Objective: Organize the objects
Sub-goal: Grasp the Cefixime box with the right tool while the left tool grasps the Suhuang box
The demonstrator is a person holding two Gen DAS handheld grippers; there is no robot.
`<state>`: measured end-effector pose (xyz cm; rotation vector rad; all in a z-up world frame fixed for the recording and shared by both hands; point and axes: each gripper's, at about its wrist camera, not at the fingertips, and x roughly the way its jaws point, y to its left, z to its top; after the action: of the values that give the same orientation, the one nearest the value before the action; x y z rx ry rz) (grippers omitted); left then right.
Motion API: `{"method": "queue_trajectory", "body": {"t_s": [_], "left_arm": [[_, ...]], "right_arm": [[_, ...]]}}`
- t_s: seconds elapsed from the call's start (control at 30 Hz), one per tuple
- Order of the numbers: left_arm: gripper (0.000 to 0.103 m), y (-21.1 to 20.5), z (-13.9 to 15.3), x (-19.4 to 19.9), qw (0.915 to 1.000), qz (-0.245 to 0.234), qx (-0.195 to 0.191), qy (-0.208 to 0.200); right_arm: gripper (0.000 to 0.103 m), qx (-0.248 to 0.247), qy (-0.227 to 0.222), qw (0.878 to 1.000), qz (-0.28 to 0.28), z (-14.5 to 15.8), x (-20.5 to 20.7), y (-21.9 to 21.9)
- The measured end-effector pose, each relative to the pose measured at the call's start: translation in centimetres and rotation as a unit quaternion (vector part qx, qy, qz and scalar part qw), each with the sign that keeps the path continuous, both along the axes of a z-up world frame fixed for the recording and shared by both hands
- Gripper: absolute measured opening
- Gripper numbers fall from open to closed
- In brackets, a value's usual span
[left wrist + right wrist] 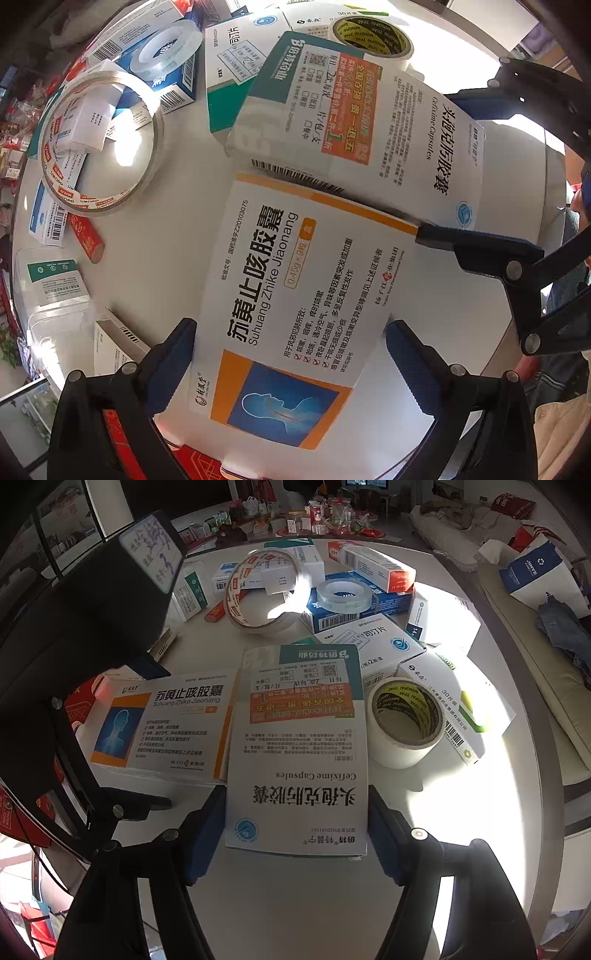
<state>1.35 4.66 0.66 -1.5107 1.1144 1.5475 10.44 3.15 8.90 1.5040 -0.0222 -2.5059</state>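
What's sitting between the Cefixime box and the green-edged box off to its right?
In the right wrist view, a white tape roll stands between the Cefixime box and the green-edged box.

Legible markings, by carrier:

The orange-and-white medicine box [295, 295] reads "Suhuang Zhike Jiaonang" and "0.45g × 9", with large Chinese characters above the Latin line; the same box [162, 723] shows this title in the right wrist view.

The white-and-teal medicine box [295, 746], at 3 o'clock of the first box in the right wrist view, reads "Cefixime Capsules", printed upside down there; the left wrist view shows the same box [369, 122].

The white tape roll [404, 723], at 3 o'clock of that box, carries "MINGPAI TPAE" repeated around its inner core [369, 37].

The lime-striped white box [458, 701] behind the roll reads "30".
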Motion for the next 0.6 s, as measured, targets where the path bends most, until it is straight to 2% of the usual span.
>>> {"method": "queue_trajectory", "body": {"t_s": [0.03,0.07,0.2,0.33,0.4,0.47,0.53,0.57,0.6], "left_arm": [[0.090,-0.1,0.2,0.6,0.9999,0.000,0.011,0.001],[0.089,-0.1,0.6,0.8,0.9997,0.005,0.023,0.002],[0.089,0.0,1.5,1.2,0.9982,0.026,0.035,0.043],[0.088,-0.1,3.8,1.4,0.9920,0.076,0.080,0.061],[0.088,-0.5,5.5,1.5,0.9855,0.110,0.112,0.064],[0.088,-1.3,7.5,1.9,0.9744,0.144,0.157,0.072],[0.087,-1.9,9.0,3.4,0.9569,0.178,0.216,0.077],[0.085,-5.1,10.0,3.8,0.9456,0.196,0.248,0.079],[0.085,-5.8,10.7,4.5,0.9345,0.211,0.275,0.081]], "right_arm": [[0.071,-0.012,0.001,1.000,-0.006,0.1,0.3,0.5],[0.071,-0.025,0.004,1.000,-0.014,0.2,0.6,1.2],[0.071,-0.103,0.018,0.994,-0.036,1.5,1.9,3.9],[0.071,-0.193,0.032,0.979,-0.056,2.7,3.6,6.5],[0.071,-0.285,0.025,0.956,-0.066,2.9,4.7,8.1],[0.071,-0.368,0.012,0.927,-0.077,2.5,5.2,9.5],[0.071,-0.447,0.002,0.891,-0.085,2.1,5.8,10.5],[0.071,-0.484,-0.005,0.870,-0.089,1.8,6.0,10.9],[0.071,-0.517,-0.010,0.851,-0.092,1.4,6.2,11.2]]}}
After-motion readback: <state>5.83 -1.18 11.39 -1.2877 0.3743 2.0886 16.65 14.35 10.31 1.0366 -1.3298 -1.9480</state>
